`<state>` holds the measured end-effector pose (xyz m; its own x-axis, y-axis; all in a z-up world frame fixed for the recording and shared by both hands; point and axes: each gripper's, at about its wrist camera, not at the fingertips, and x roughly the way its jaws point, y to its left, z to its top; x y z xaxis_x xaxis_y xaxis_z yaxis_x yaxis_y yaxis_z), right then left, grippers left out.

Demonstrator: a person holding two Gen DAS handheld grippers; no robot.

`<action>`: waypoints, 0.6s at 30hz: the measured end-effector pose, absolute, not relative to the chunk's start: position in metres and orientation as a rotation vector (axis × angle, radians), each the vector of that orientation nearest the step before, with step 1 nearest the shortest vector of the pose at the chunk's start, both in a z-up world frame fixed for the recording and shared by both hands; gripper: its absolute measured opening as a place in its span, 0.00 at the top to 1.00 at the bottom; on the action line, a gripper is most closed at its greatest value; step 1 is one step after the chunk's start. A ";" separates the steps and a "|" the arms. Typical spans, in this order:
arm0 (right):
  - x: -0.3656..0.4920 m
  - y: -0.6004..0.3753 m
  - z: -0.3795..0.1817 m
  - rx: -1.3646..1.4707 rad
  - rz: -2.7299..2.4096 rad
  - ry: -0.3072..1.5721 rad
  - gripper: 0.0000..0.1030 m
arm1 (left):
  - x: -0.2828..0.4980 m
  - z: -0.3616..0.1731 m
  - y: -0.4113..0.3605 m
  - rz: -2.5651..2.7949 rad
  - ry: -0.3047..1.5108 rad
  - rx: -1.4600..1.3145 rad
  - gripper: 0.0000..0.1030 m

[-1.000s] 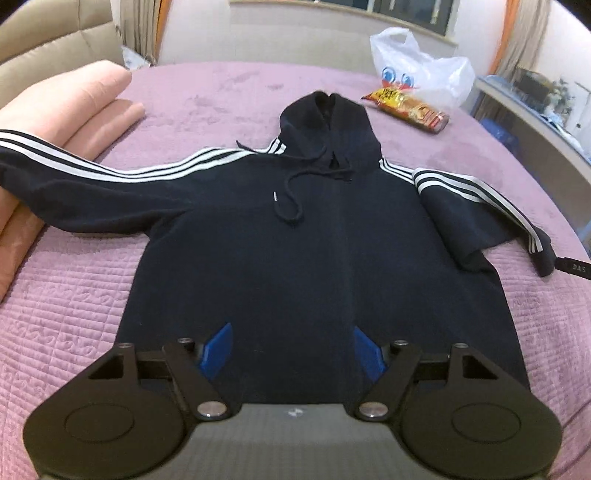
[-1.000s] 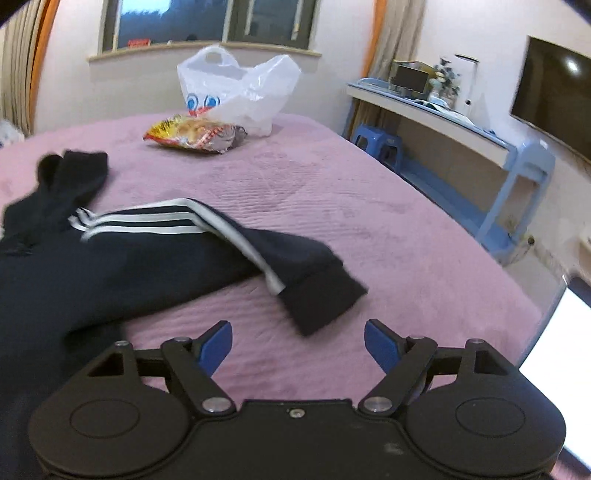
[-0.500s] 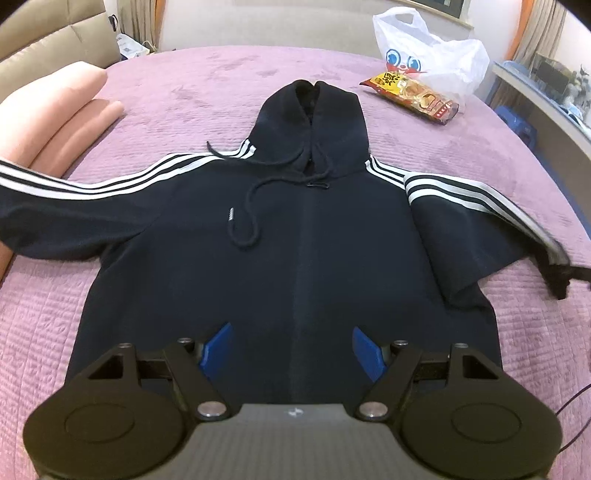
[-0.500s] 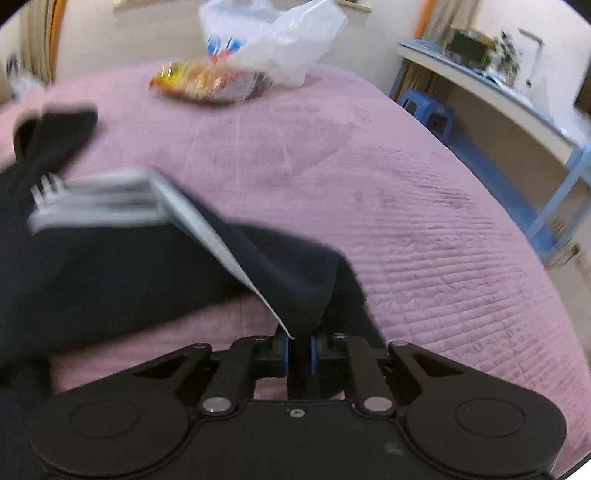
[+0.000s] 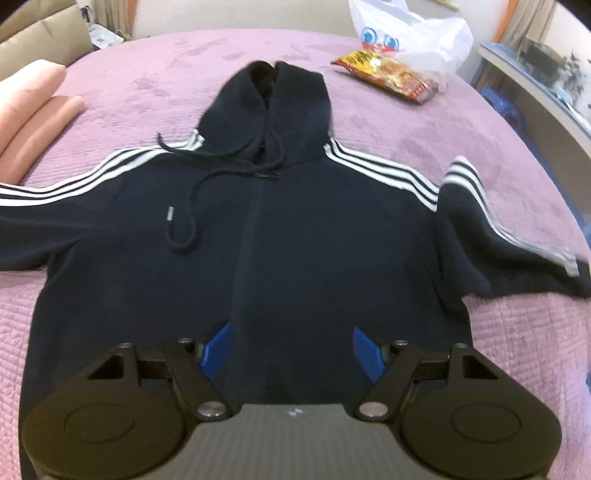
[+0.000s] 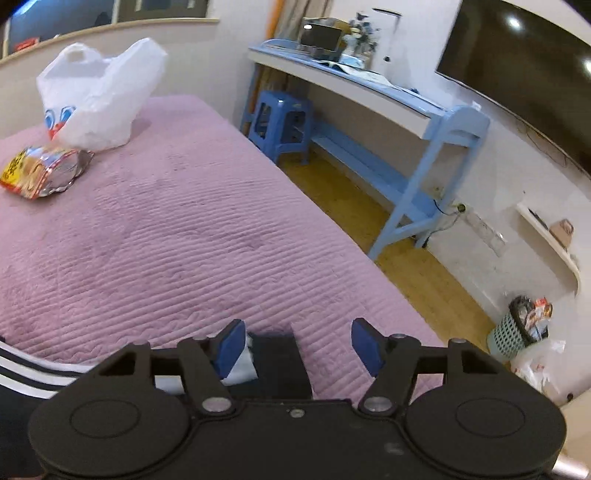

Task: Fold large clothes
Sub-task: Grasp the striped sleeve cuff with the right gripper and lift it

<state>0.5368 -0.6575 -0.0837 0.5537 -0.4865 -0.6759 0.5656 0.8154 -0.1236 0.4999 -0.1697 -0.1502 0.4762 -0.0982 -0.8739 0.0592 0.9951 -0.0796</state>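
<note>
A black hoodie (image 5: pixel 258 229) with white sleeve stripes lies face up on the purple bedspread (image 5: pixel 461 140), hood pointing away. Its right sleeve (image 5: pixel 480 236) is stretched out toward the bed's right side. My left gripper (image 5: pixel 291 349) is open and empty over the hoodie's lower hem. My right gripper (image 6: pixel 297 347) is open; the sleeve cuff (image 6: pixel 275 354) lies loose between its blue fingers (image 6: pixel 231 349), near the bed's right edge.
A white plastic bag (image 5: pixel 410 33) and a snack packet (image 5: pixel 388 75) lie at the far right of the bed. Pink pillows (image 5: pixel 29 107) lie at left. A blue desk (image 6: pixel 369 96), a stool (image 6: pixel 280 122) and a waste basket (image 6: pixel 517 332) stand beyond the bed's right edge.
My right gripper closed on the sleeve cuff, pulled it outward to the right, then opened and let it go. My left gripper moved toward the hoodie's middle, staying open.
</note>
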 end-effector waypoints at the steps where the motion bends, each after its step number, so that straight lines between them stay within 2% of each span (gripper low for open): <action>1: 0.537 -0.656 -0.094 0.137 -0.601 0.798 0.24 | 0.501 -0.153 -0.173 -0.099 1.078 -0.035 0.29; 6: 0.545 -0.674 -0.152 0.465 -0.549 0.932 0.24 | 0.508 -0.161 -0.181 -0.112 1.101 -0.033 0.29; 9: 0.552 -0.694 -0.173 0.654 -0.622 0.868 0.24 | 0.511 -0.162 -0.186 -0.121 1.100 -0.012 0.29; 13: 0.566 -0.710 -0.186 0.761 -0.669 0.756 0.23 | 0.511 -0.165 -0.188 -0.125 1.108 0.004 0.29; 15: 0.569 -0.714 -0.192 0.792 -0.683 0.736 0.20 | 0.512 -0.168 -0.187 -0.121 1.120 -0.001 0.29; 16: 0.570 -0.711 -0.191 0.780 -0.690 0.715 0.23 | 0.511 -0.170 -0.187 -0.118 1.126 -0.005 0.29; 17: 0.571 -0.707 -0.188 0.761 -0.676 0.696 0.52 | 0.511 -0.171 -0.185 -0.116 1.129 -0.010 0.29; 18: 0.573 -0.705 -0.186 0.750 -0.647 0.689 0.73 | 0.510 -0.171 -0.184 -0.113 1.131 -0.013 0.29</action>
